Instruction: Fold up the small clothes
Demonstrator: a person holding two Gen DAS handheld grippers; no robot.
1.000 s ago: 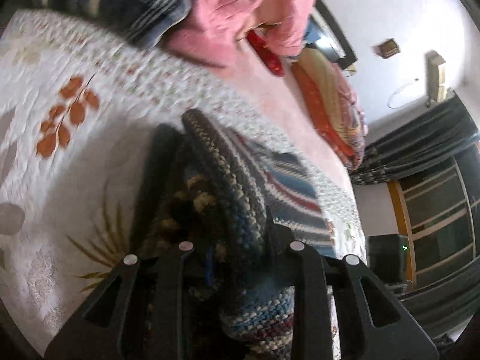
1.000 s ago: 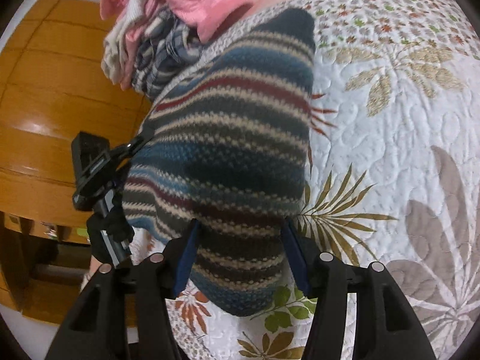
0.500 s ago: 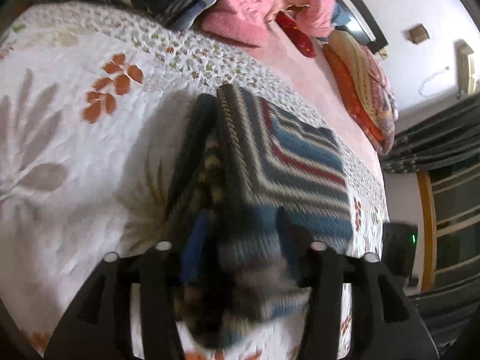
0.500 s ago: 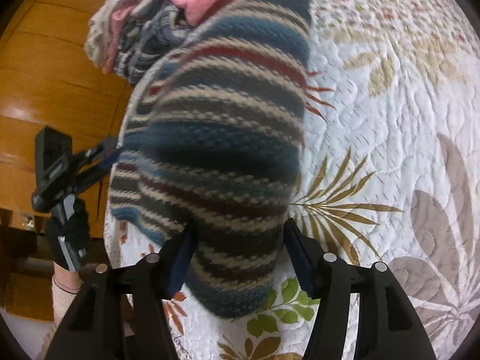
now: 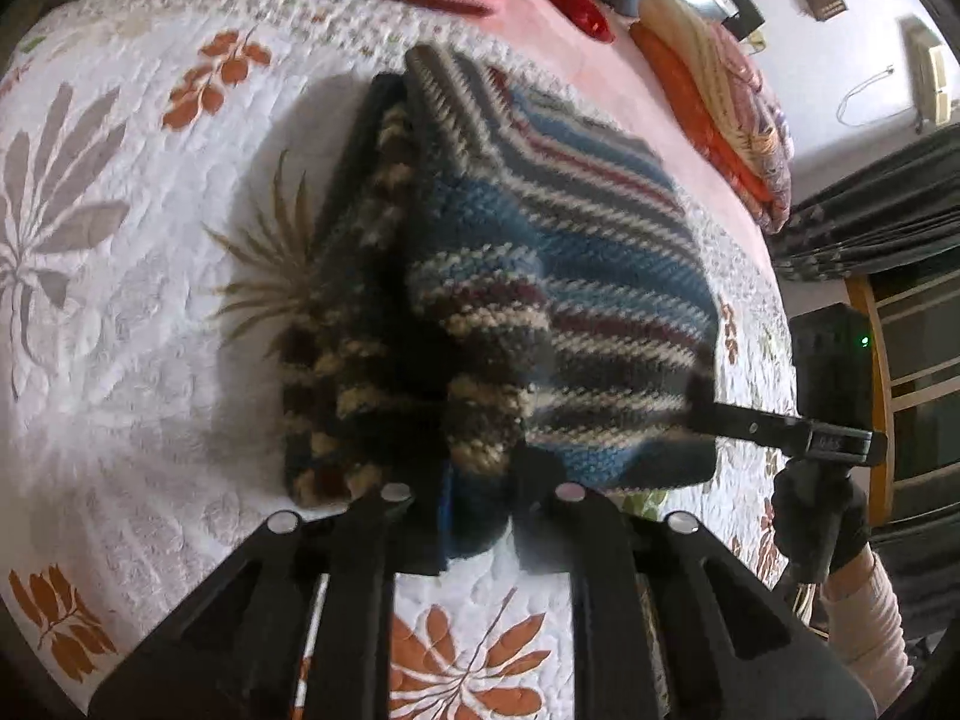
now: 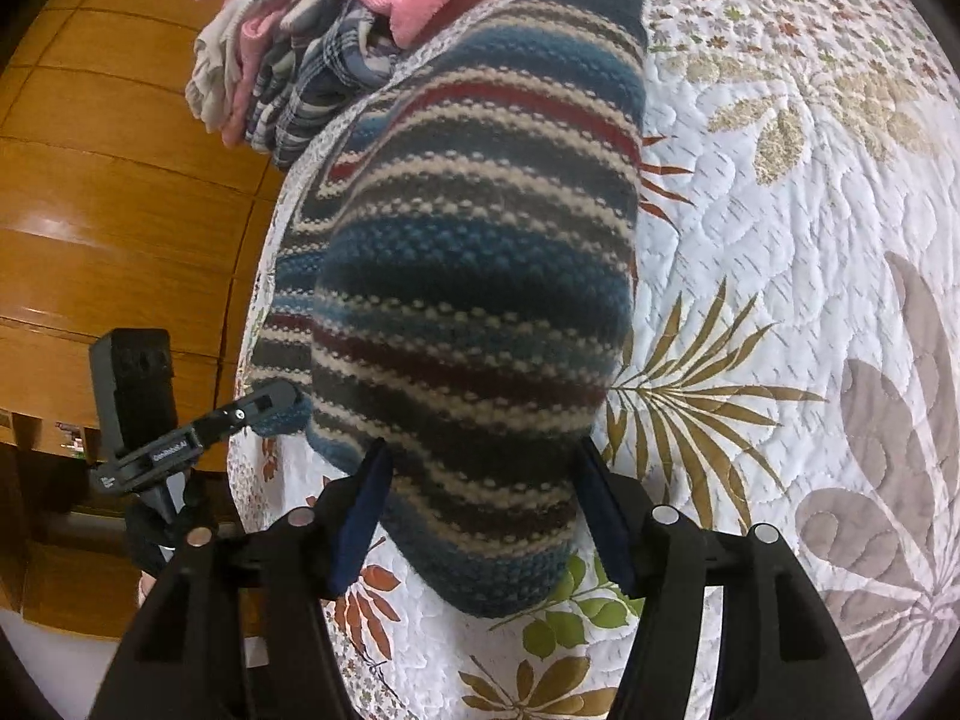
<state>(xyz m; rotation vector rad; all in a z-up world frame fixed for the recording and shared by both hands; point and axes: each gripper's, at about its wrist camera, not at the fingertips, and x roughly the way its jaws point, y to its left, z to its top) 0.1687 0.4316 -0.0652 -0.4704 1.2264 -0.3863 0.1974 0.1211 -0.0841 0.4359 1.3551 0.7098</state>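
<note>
A striped knit garment (image 5: 576, 276) in blue, maroon, cream and dark bands lies doubled over on the quilted bedspread (image 5: 120, 312). My left gripper (image 5: 477, 516) is shut on its near edge, where the layers bunch up. In the right wrist view the same knit garment (image 6: 480, 252) bulges up between the pads of my right gripper (image 6: 483, 516), which is shut on a thick fold. The left wrist view shows the right gripper (image 5: 780, 426) side-on at the garment's right corner. The left gripper (image 6: 198, 432) shows at the garment's left corner in the right wrist view.
A pile of pink and plaid clothes (image 6: 312, 48) sits at the far end of the bed, beside a wooden wall (image 6: 108, 180). Orange and patterned pillows (image 5: 714, 96) lie beyond the garment. Dark curtains (image 5: 870, 222) hang to the right. A sleeved, gloved hand (image 5: 840, 552) holds the right gripper.
The left gripper has drawn back with the knit edge, bringing the right gripper into its view. In the right wrist view the fold has risen and bulged closer to the camera.
</note>
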